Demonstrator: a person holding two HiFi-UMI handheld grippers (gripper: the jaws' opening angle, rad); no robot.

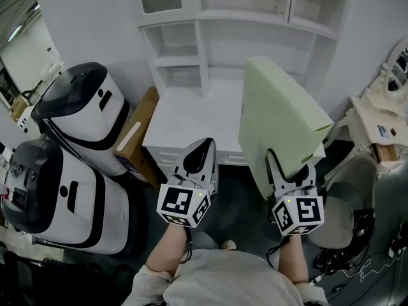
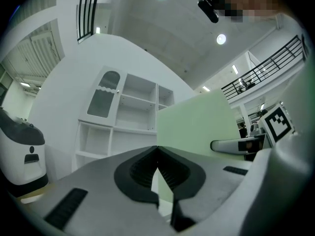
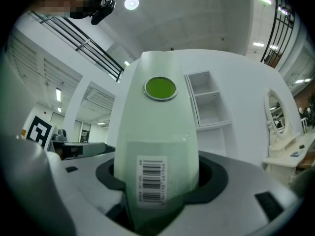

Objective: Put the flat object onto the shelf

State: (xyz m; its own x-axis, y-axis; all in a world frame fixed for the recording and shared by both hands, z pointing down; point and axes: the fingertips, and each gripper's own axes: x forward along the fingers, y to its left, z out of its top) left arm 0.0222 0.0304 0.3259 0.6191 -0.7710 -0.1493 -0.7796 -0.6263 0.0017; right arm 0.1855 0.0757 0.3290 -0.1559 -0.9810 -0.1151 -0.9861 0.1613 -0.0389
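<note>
Now the right gripper (image 1: 289, 169) is carrying the flat object (image 1: 277, 113), clamped, in front of the shelf (image 1: 199, 46). The left gripper (image 1: 204, 146) is hanging closed and empty. Next, it likely needs raising and sliding in.

We count 2 grippers: 1 left gripper (image 1: 204, 146) and 1 right gripper (image 1: 291, 168). That's 2 marker cubes (image 1: 183, 204) (image 1: 298, 214) too, 1 apiece. We've got 1 pale green flat object (image 1: 280, 113), and on it 1 barcode label (image 3: 151, 179) and 1 round green sticker (image 3: 160, 88). We see 1 white shelf unit (image 1: 210, 24), 2 white-and-black machines (image 1: 86, 116) (image 1: 54, 196) and 1 cardboard box (image 1: 137, 139).
</note>
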